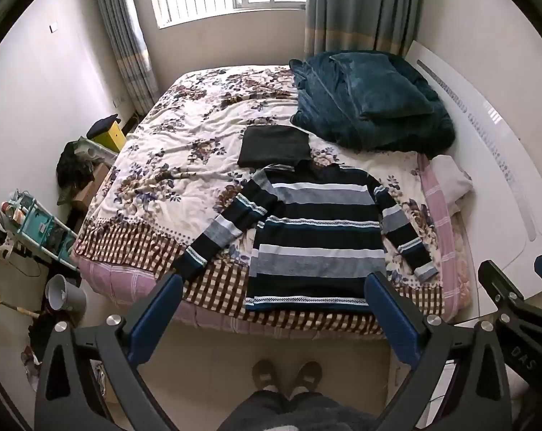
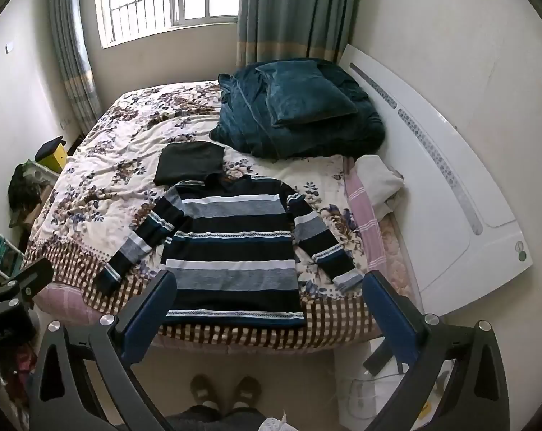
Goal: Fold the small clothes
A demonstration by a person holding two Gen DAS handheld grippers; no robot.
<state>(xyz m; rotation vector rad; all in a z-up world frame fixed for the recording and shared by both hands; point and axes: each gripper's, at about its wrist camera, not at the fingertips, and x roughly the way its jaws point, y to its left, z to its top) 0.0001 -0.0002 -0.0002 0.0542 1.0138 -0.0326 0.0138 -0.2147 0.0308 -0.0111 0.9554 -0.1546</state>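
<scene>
A striped sweater [image 1: 314, 237] in black, grey, white and teal lies flat on the bed, face up, sleeves spread out; it also shows in the right wrist view [image 2: 235, 240]. A folded black garment [image 1: 274, 145] lies just beyond its collar, also in the right wrist view [image 2: 190, 161]. My left gripper [image 1: 274, 283] is open and empty, held above the floor in front of the sweater's hem. My right gripper [image 2: 269, 280] is open and empty, also short of the bed edge. The right gripper's body shows in the left wrist view [image 1: 515, 309].
The bed has a floral and checked cover [image 1: 184, 165]. A teal blanket and pillow [image 1: 371, 104] lie at the far right. A white headboard [image 2: 450, 186] is on the right. Clutter, a shelf [image 1: 41, 230] and a bucket [image 1: 64, 296] stand on the left. My feet [image 1: 287, 377] are below.
</scene>
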